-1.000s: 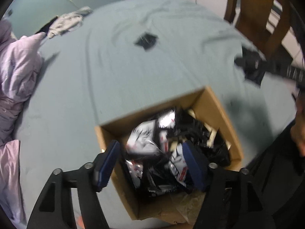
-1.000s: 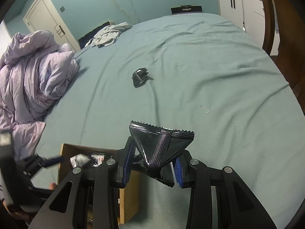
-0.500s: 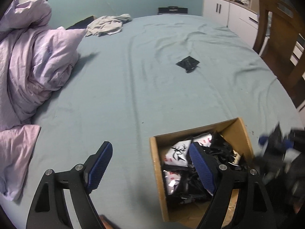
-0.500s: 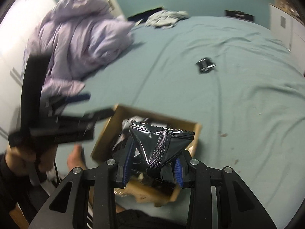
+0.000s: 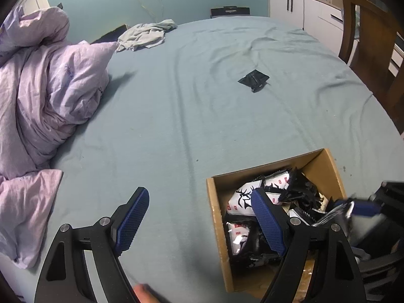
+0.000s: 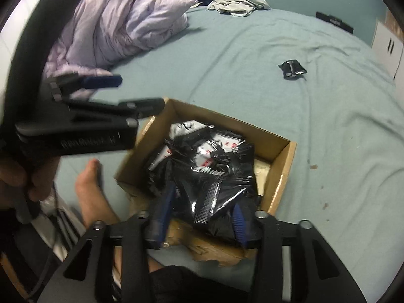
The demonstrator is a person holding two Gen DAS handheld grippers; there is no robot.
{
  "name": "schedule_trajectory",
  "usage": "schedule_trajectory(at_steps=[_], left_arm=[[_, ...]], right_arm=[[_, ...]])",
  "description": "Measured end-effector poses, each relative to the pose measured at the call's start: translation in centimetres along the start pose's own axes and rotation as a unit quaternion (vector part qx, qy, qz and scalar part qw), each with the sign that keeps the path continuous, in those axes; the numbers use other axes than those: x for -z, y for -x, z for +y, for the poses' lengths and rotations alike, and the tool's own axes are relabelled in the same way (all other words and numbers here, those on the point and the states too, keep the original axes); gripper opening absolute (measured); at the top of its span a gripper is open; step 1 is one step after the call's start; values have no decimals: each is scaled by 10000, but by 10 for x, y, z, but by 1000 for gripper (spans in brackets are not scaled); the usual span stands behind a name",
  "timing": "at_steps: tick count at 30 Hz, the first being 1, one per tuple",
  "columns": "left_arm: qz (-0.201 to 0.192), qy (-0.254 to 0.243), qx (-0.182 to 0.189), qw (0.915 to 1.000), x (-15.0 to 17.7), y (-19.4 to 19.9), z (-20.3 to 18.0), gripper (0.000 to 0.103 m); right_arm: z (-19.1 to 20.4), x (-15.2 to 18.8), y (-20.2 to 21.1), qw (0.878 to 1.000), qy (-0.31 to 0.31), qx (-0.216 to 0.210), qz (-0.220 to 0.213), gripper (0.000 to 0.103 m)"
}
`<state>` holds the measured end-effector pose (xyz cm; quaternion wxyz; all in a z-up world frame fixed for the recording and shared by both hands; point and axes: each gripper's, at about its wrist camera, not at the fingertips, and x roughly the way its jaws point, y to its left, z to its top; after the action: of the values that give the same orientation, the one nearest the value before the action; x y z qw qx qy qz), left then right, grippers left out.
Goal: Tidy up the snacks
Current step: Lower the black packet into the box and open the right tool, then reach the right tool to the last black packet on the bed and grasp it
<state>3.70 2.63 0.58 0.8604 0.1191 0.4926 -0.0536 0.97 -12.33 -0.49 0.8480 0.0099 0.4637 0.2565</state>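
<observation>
Room: teal walls, a bed spread with a blue-green sheet [image 5: 202, 106], a lilac duvet [image 5: 45, 96] heaped along its left edge, a wooden chair [image 5: 371, 40] off the right edge.

Item one: cardboard box [image 6: 282, 171], open-topped, at the near edge of the bed, already heaped with black and white snack packets.

Item two: black snack packet [image 6: 212, 192], directly over the box's near end, between the fingers of my right gripper [image 6: 202, 217]. Its jaws have just been opening and stand about half apart; the packet sits loose between them, the pads no longer pinching, its seam running away from me.

Item three: stray black packet [image 5: 253, 80], flat on the sheet toward the far right, well apart from the box.

Item four: my left gripper [image 5: 199, 217], jaws wide and holding nothing, one finger over the bare sheet, the other over the box's left wall.

Judgement: the stray lies ahead and right; the left claw, being free, looks the readier to fetch it.
</observation>
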Motion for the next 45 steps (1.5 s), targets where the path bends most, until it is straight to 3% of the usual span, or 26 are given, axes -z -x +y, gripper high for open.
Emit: schedule_trajectory(at_steps=[1,4,9,19,22,29,37,45], left_arm=[[-16,-19,-12,10000,0,1,-1,84],[-31,-37,-9,10000,0,2,-2,84],[-51,-92,-5,9999,0,3,-5,84],[-49,-137,274,9995,-3,8,-14,84],[-25,-150,418,9990,-3,9,-18,84],[-144,-457,392,9981,-7,13,-33,84],[-159,-665,536,9962,-11,15,-45,84],[-108,-288,894,9955,-24,11,-34,84]], right_arm=[[-4,3,4,9999,-95,-51,-59,59],[-14,2,15,9985,-389,-184,-329,65],[-41,0,28,9940,-903,-107,-603,65],[-90,-15,42,9815,-1679,513,-769,66],[-105,-23,42,9749,-1988,511,-859,66],[-132,-43,23,9646,-2204,972,-1071,66],[-158,-73,-23,9604,-2521,842,-839,66],[-188,-109,-60,9630,-2472,683,-828,66]])
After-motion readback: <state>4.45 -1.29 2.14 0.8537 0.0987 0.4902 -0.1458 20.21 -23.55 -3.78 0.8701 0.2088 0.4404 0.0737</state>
